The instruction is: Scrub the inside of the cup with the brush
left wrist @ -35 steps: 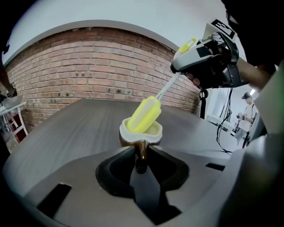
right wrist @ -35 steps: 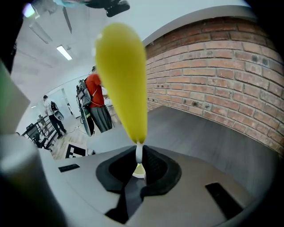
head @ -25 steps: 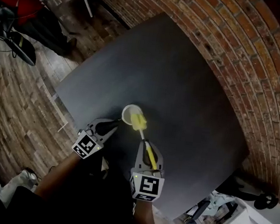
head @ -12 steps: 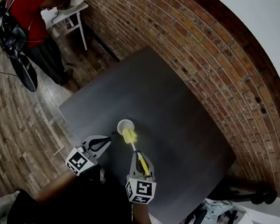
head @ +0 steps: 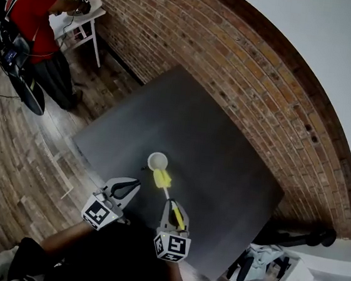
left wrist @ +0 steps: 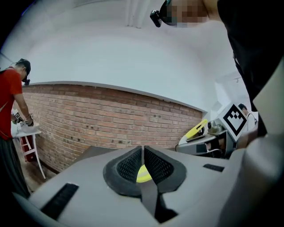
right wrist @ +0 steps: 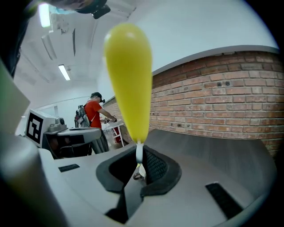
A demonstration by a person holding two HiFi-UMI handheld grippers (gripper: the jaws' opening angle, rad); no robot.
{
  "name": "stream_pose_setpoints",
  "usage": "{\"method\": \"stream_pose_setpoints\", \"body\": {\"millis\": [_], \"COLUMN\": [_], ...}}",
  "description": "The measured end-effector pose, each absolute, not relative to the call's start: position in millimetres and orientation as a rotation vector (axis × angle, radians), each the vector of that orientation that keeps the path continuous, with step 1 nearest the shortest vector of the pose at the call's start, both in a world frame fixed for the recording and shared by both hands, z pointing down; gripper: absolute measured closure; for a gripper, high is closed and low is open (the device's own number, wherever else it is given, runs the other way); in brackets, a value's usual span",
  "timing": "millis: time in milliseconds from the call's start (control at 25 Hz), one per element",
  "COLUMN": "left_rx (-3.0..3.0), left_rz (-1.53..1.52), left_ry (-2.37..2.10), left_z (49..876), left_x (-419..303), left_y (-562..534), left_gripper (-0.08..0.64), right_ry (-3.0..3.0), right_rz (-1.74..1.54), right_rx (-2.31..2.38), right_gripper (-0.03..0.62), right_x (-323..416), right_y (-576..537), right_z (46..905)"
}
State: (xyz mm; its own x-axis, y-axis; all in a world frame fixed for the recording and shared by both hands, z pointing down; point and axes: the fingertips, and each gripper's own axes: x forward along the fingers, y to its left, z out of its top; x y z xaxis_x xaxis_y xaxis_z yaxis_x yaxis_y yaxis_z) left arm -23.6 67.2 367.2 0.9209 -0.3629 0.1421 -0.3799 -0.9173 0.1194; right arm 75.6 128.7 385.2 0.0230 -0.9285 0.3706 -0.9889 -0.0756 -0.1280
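A small white cup [head: 157,161] stands upright on the dark table [head: 224,155]. Just nearer me, clear of the cup's rim, hangs the brush's yellow head [head: 161,179]. The white shaft runs back into my right gripper [head: 169,203], which is shut on the brush; the right gripper view shows the shaft [right wrist: 139,153] pinched between the pads and the yellow handle [right wrist: 128,75] rising towards the camera. My left gripper [head: 134,183] sits left of the brush, apart from the cup. Its pads [left wrist: 156,165] meet at the tip, with a bit of yellow showing behind them.
A brick wall [head: 248,57] runs along the table's far side. A person in a red shirt [head: 29,16] stands at a small white table [head: 78,3] at the far left. Wooden floor [head: 11,149] lies to the left, white equipment [head: 273,274] at the lower right.
The brush head has drawn back from the cup's rim towards me. My left gripper has also pulled away from the cup. The head camera has tilted up.
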Motion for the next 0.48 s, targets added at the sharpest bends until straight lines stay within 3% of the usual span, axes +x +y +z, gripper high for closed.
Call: {"method": "stream_pose_setpoints", "body": {"millis": [480], "left_rx": [2.965], "left_rz": [0.114], "left_ry": [-0.456], "left_z": [362], "left_x": [-32], "left_y": [70], "left_gripper": [0.514], "right_ry": [-1.947], "right_rz": [0.524], "right_rx": [2.162], "right_gripper": [0.543], "right_x": [54], "right_y": [132], "right_z": [384]}}
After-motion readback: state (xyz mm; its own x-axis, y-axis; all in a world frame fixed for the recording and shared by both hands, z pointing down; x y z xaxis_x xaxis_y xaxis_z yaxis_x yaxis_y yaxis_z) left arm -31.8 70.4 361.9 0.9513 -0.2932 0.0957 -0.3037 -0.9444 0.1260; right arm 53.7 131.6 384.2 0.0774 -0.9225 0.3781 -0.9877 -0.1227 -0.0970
